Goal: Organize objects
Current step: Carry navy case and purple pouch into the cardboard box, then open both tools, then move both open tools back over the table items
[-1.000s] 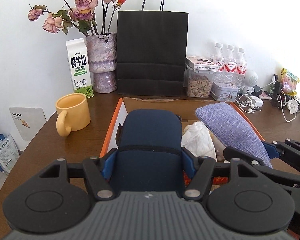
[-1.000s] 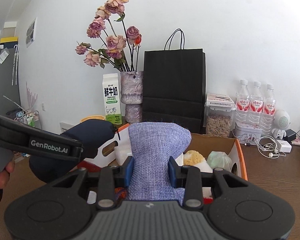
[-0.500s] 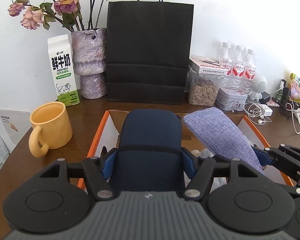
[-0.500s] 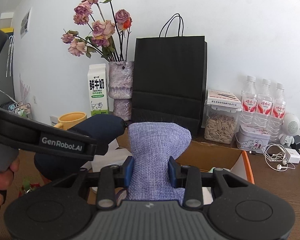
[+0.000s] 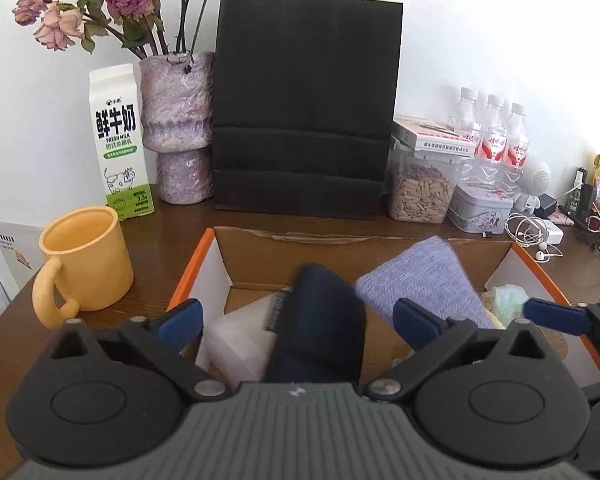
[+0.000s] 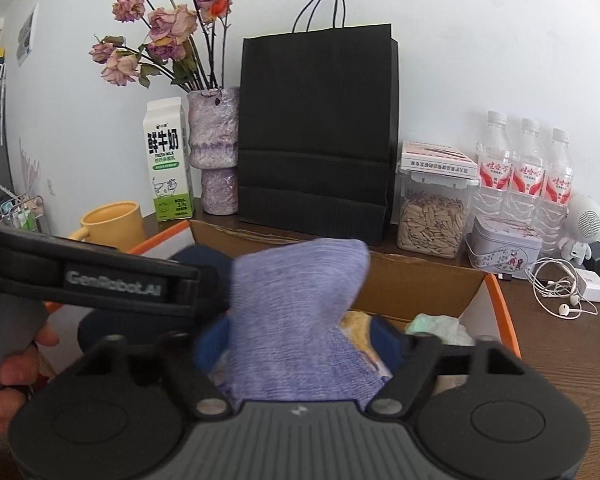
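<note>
An open cardboard box (image 5: 284, 236) with orange sides stands in front of both grippers. My left gripper (image 5: 298, 318) has its jaws opening wide; the dark navy pouch (image 5: 320, 320) lies loose between them, clear of both pads, tipping into the box. My right gripper (image 6: 300, 344) is opening too, and the blurred lavender fabric pouch (image 6: 300, 300) sits between its blue pads without being squeezed. In the left wrist view the lavender pouch (image 5: 424, 276) rests beside the navy one. The left gripper's body (image 6: 100, 276) crosses the right wrist view, partly hiding the navy pouch (image 6: 198, 258).
The box also holds a white packet (image 5: 240, 332) and a pale green bundle (image 5: 504, 300). A yellow mug (image 5: 88, 256) stands left of it. Behind are a milk carton (image 5: 120, 140), flower vase (image 5: 180, 128), black paper bag (image 5: 304, 108), seed jar (image 5: 420, 188), water bottles (image 5: 492, 140) and earphones (image 5: 536, 236). A hand (image 6: 12, 364) holds the left gripper.
Both grippers moved forward and down over the box, then let go: the jaws that were shut on the navy and lavender pouches now stand wide, and both pouches have dropped lower into the box.
</note>
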{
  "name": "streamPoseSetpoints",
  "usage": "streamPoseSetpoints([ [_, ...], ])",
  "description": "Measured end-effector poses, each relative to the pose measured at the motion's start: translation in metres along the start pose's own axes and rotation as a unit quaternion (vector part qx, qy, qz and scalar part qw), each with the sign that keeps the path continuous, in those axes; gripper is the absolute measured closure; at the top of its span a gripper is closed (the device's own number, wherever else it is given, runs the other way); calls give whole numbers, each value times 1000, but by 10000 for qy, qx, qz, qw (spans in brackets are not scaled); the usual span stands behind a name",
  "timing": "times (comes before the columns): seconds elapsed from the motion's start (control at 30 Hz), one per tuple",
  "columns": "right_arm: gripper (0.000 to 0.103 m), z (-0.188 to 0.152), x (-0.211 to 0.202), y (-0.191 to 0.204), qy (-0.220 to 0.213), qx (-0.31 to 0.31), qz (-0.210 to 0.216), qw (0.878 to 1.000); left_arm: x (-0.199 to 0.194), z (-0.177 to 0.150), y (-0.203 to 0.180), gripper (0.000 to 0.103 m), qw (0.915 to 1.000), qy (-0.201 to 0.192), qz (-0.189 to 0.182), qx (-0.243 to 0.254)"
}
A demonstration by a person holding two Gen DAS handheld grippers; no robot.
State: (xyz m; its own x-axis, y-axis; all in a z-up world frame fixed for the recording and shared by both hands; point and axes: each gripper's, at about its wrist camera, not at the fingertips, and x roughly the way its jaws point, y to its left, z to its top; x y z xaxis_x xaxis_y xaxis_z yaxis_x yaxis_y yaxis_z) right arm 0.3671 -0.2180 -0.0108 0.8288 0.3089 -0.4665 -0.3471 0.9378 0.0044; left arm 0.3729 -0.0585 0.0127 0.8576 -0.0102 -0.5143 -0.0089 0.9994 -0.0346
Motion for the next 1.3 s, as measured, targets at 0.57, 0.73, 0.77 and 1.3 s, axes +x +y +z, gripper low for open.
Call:
streamPoseSetpoints([
  [0.57, 0, -1, -18, 11, -148, -151, -93, 9997, -19, -2, 5, 0, 9999, 61, 77, -130],
  [0.73, 0, -5, -35, 17, -188, -131, -92, 9997, -39, -9, 5, 0, 9999, 62, 94, -108],
  [0.77, 0, -6, -40, 18, -198, -128, -93, 9997, -43, -10, 5, 0, 9999, 71, 105, -100],
  [1.3, 0, -37, -111, 37, -139, -81, -46, 9999, -114, -43, 11, 0, 9993, 162, 324, -73],
])
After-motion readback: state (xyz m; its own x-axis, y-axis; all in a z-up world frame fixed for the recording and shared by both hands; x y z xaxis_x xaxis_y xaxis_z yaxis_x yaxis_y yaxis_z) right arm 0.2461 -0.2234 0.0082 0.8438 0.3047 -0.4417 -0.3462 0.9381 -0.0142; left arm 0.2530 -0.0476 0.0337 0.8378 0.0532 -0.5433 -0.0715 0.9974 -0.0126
